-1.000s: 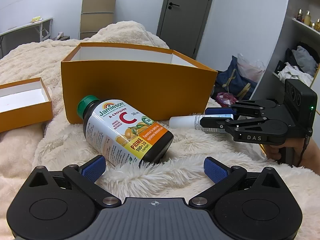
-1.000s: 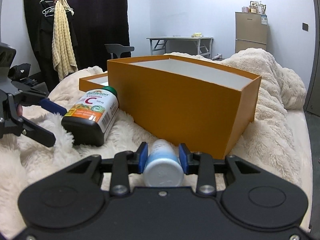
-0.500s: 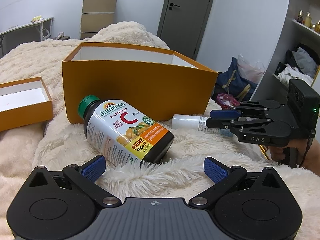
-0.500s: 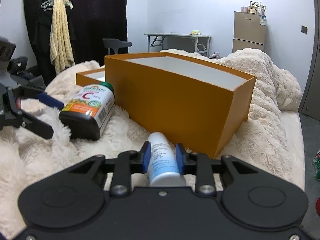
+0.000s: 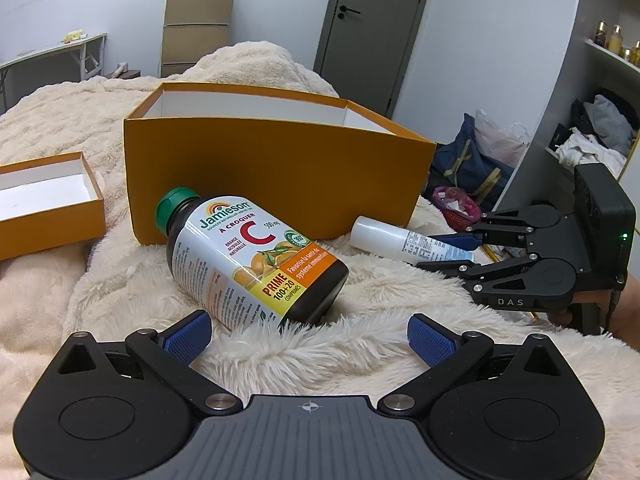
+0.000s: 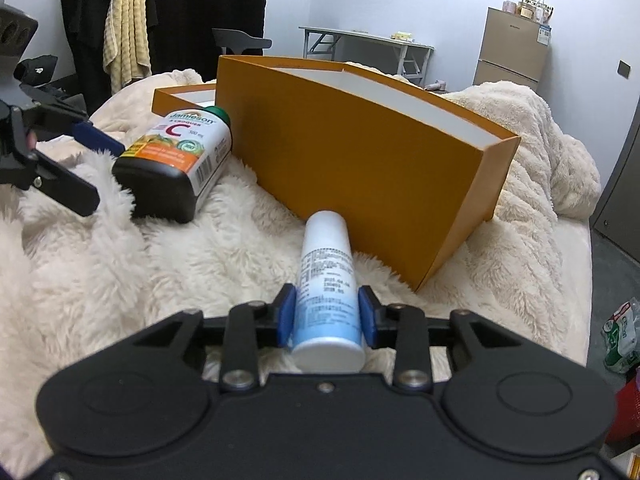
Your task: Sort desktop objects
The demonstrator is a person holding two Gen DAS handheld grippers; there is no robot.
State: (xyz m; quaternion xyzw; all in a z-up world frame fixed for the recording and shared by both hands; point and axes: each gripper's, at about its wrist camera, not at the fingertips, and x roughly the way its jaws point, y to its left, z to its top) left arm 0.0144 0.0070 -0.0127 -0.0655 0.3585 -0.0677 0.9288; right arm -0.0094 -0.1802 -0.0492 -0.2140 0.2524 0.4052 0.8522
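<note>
Evenly lit, soft indoor light | faint shadow beside orange box (image 6: 360,152) | slight glare on vitamin bottle (image 5: 248,256) | strong fisheye bending, dark corners | white bottle (image 6: 326,300) slightly soft up close

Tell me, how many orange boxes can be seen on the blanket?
2. The large orange box stands open behind the vitamin bottle. The small orange box lies to its left, also open. Others may be hidden behind the large one.

Vitamin bottle (image 5: 248,256) lies near the big box (image 5: 276,172); spray bottle (image 5: 404,240) to its right, lid (image 5: 48,200) far left.
</note>
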